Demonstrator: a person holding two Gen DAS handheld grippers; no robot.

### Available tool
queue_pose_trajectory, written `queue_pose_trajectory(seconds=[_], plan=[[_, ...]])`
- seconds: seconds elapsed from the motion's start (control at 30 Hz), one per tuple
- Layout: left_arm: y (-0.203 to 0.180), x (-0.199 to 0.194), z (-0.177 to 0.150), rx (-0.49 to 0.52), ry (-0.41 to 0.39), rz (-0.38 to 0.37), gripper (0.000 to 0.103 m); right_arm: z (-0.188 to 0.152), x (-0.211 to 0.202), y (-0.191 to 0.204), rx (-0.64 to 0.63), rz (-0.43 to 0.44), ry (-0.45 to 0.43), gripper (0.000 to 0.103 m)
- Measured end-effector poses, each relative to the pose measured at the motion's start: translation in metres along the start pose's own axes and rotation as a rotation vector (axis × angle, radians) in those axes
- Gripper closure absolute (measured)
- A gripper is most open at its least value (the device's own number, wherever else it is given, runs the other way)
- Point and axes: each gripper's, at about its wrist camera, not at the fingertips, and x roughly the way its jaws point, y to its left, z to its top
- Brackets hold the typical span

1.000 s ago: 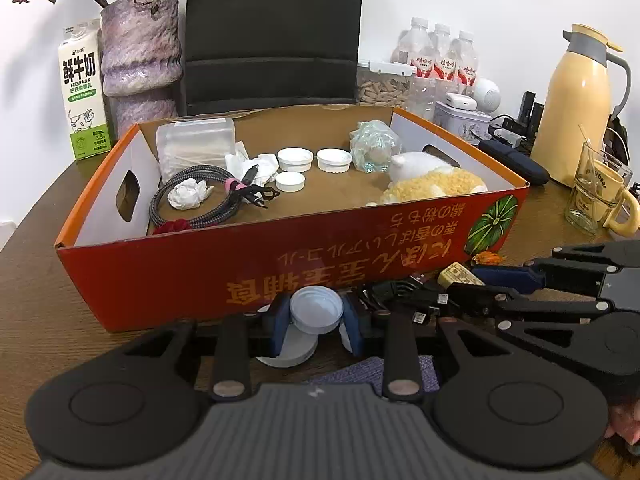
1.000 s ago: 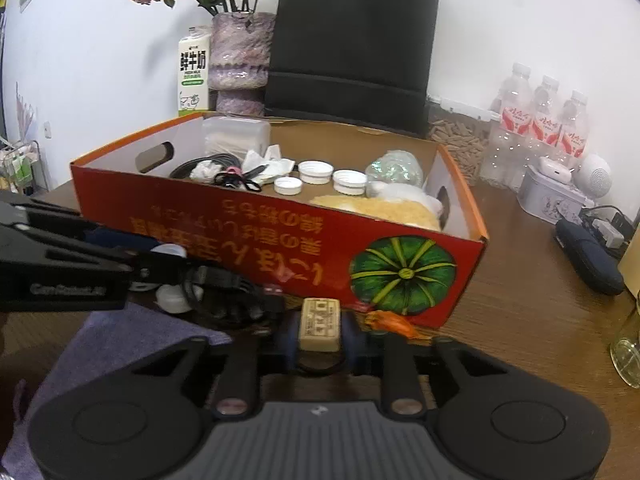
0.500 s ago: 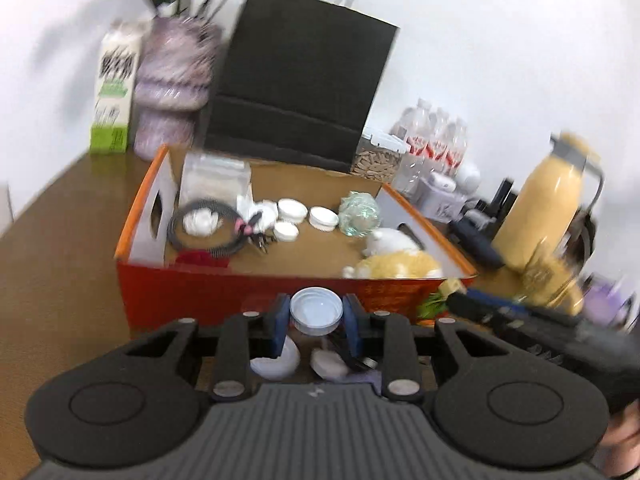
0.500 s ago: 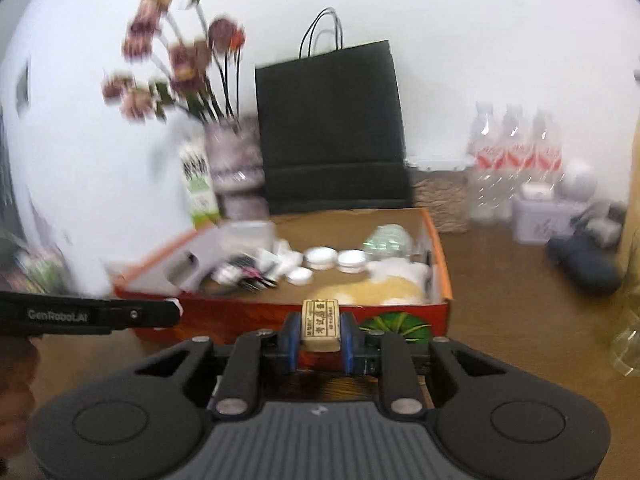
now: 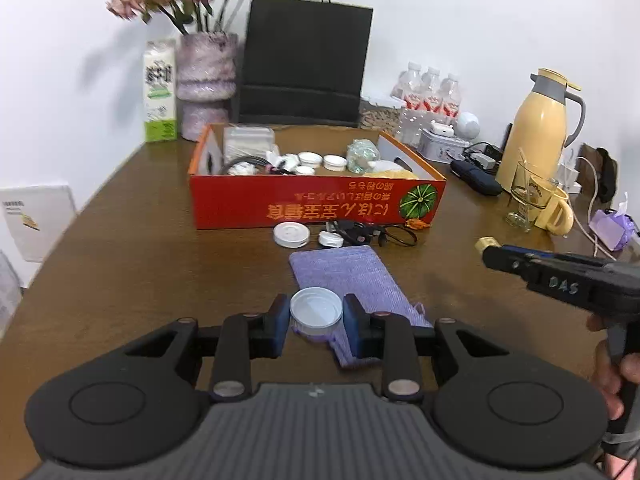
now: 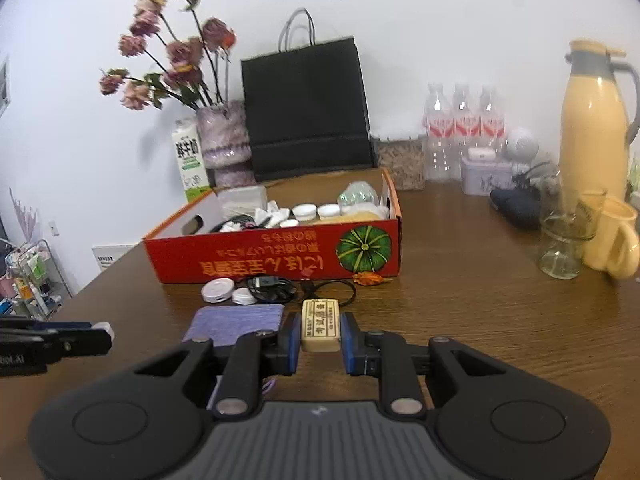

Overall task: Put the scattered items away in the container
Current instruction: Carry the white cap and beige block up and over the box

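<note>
The orange cardboard box (image 5: 312, 204) stands mid-table and holds caps, a cable, tissue and a sponge; it also shows in the right wrist view (image 6: 280, 264). My left gripper (image 5: 316, 314) is shut on a white bottle cap (image 5: 316, 307), held above a purple cloth pouch (image 5: 352, 276), well in front of the box. My right gripper (image 6: 320, 332) is shut on a cream rectangular block (image 6: 321, 324) with printed characters, also held in front of the box. On the table by the box front lie a white round lid (image 5: 291, 234), a small white cap (image 5: 330, 239) and a black cable (image 5: 360, 232).
Behind the box stand a milk carton (image 5: 160, 92), a flower vase (image 5: 204, 84) and a black paper bag (image 5: 304, 60). At the right are water bottles (image 5: 428, 96), a yellow thermos (image 5: 540, 128), a glass (image 5: 528, 196) and a yellow mug (image 5: 556, 212).
Both grippers have pulled back and up from the box front, each still holding its item. The box now looks farther away and more of the table shows.
</note>
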Motion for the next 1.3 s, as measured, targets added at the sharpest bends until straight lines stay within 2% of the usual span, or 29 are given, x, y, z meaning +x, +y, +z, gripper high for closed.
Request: queue_pose_trajectory(seconds=[0.27, 0.47, 0.7, 0.93, 1.3], plan=[[-0.01, -0.053, -0.017, 0.009, -0.051, 0.034, 0.073, -0.02, -0.056, 0.026, -0.065, 0.042, 0.001, 0.083], [-0.009, -0.077, -0.031, 0.014, -0.058, 0.021, 0.073, -0.038, -0.085, 0.037, -0.067, 0.037, 0.022, 0.083], [-0.014, -0.099, -0.033, 0.018, -0.105, -0.009, 0.073, -0.045, -0.116, 0.057, -0.108, 0.054, -0.011, 0.083], [-0.017, -0.1, -0.036, 0.025, -0.106, -0.012, 0.073, -0.048, -0.122, 0.066, -0.124, 0.064, -0.008, 0.083], [-0.01, -0.078, -0.037, 0.005, -0.05, -0.012, 0.073, -0.05, -0.097, 0.058, -0.099, 0.049, 0.041, 0.083]])
